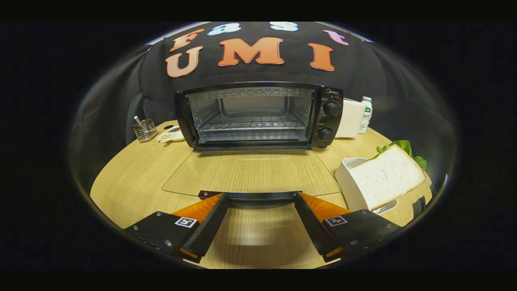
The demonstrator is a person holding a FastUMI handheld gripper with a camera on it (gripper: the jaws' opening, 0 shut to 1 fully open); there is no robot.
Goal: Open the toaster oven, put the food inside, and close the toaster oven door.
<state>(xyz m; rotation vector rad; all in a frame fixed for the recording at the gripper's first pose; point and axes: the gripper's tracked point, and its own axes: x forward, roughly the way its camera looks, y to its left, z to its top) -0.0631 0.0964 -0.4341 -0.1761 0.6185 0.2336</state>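
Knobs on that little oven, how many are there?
2. Both sit on the toaster oven panel right of the open door: upper knob, lower knob. The tool is open.

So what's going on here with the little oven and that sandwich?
A person is working a hand-held gripper at a wooden table. The toaster oven is already open: its glass door lies folded down flat, and the handle sits right at the tips of the spread fingers, which press on nothing. The rack inside has no food on it. The sandwich, white bread with lettuce, waits in a white holder off to the right of the fingers, so it hasn't gone in yet.
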